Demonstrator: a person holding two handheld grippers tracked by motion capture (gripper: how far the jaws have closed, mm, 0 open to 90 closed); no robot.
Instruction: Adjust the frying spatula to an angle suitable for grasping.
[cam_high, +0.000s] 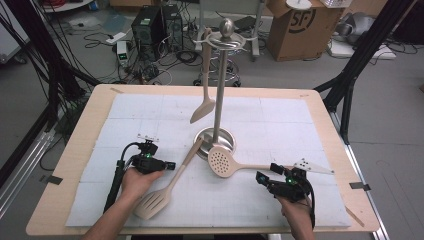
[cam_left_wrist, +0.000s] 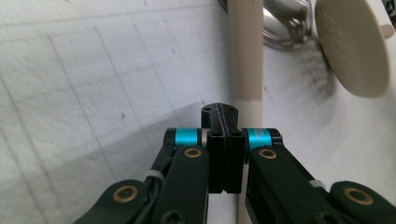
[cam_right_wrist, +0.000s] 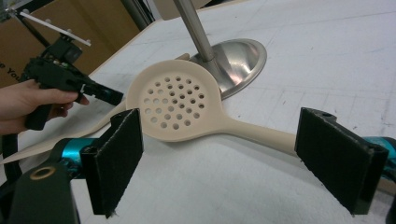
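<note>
A steel utensil stand (cam_high: 219, 90) rises from its round base (cam_right_wrist: 243, 58) at mid table, with a beige spoon (cam_high: 202, 110) hanging from its top ring. A beige slotted turner (cam_high: 154, 201) lies on the white mat, its handle (cam_left_wrist: 245, 51) pointing toward the base. My left gripper (cam_high: 171, 165) (cam_left_wrist: 224, 114) is shut with nothing between the jaws, its tip right beside that handle. A perforated beige skimmer (cam_high: 220, 161) (cam_right_wrist: 175, 105) lies against the base. My right gripper (cam_high: 267, 171) (cam_right_wrist: 226, 140) stands wide open, and the skimmer's handle (cam_right_wrist: 261, 133) runs between the jaws toward the right-hand one.
The white gridded mat (cam_high: 280, 125) covers most of the wooden table (cam_high: 75, 165). On the floor beyond are computer towers (cam_high: 155, 25), tangled cables and a cardboard box (cam_high: 295, 25). Black frame legs (cam_high: 350, 75) stand at the table's right and left.
</note>
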